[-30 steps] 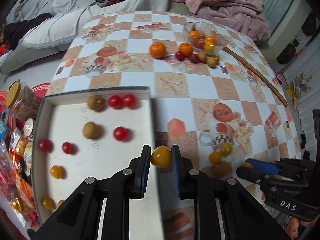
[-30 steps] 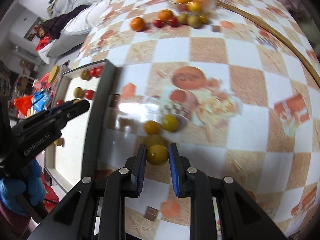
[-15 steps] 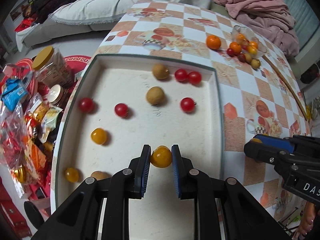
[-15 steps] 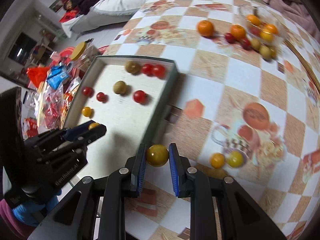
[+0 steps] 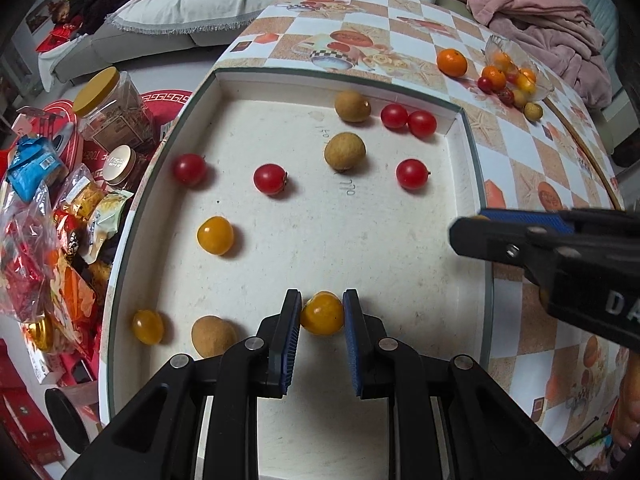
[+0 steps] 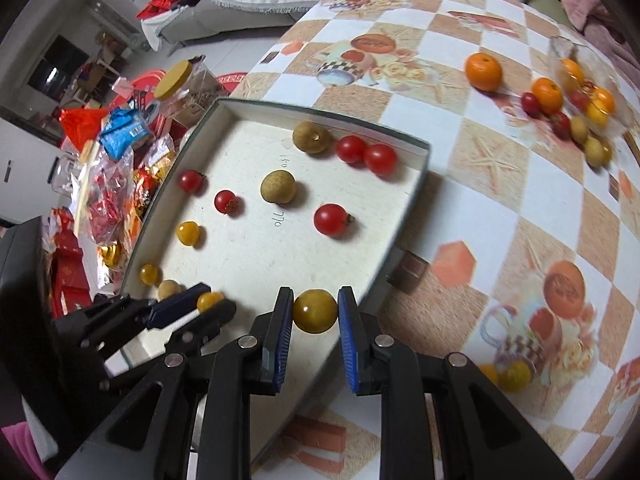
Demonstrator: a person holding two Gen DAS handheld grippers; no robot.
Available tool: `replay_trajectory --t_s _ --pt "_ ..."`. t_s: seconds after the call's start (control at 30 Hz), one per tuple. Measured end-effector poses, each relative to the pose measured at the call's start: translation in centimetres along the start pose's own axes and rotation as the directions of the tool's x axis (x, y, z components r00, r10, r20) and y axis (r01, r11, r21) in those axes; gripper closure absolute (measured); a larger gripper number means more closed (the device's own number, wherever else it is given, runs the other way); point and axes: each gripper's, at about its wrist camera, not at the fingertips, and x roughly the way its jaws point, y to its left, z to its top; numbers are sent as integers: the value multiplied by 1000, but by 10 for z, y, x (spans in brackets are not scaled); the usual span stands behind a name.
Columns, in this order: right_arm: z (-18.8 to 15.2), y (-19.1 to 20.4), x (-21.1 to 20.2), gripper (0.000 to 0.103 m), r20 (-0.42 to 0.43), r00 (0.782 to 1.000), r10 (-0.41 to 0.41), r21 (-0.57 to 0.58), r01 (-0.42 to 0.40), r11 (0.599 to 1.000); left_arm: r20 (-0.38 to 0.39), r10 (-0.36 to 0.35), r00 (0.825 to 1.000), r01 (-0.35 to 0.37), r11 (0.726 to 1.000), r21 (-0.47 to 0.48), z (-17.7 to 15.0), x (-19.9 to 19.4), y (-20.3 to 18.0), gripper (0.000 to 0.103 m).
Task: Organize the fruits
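My left gripper (image 5: 322, 314) is shut on a yellow-orange cherry tomato (image 5: 322, 313), low over the near part of the white tray (image 5: 464, 160). It also shows in the right wrist view (image 6: 210, 302). My right gripper (image 6: 315, 312) is shut on a yellow tomato (image 6: 315, 311) above the tray's right rim (image 6: 404, 216); its fingers (image 5: 520, 236) reach in from the right. The tray holds several red tomatoes (image 5: 411, 174), yellow tomatoes (image 5: 215, 235) and brown longans (image 5: 345, 151).
A glass bowl (image 6: 588, 84) with loose oranges (image 6: 483, 71), tomatoes and longans around it stands at the table's far right. Two yellow tomatoes (image 6: 512, 374) lie on the tablecloth near right. Snack bags and jars (image 5: 108, 108) crowd the floor left of the tray.
Both grippers have moved left from the tablecloth toward the tray, each still holding its tomato. The left one has lowered over the tray's near part; the right one has reached the tray's right rim.
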Motion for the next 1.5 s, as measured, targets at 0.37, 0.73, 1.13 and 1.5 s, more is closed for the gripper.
replay_trajectory --t_s 0.37,0.73,1.13,1.5 --pt "12 14 36 66 -75 997 -17 -55 13 998 -20 26 999 -25 999 19 -6 4 0 28" --pt "23 25 1 17 -27 999 -42 -43 41 998 -34 37 999 -38 999 -33 -12 -15 19 21" --pt "-4 27 -27 0 -93 984 -151 -26 149 989 -83 67 994 -69 997 -28 -17 -37 34 0" --pt "-20 44 -47 0 -126 973 -192 -54 187 981 -102 75 992 -69 996 60 -22 -60 27 0"
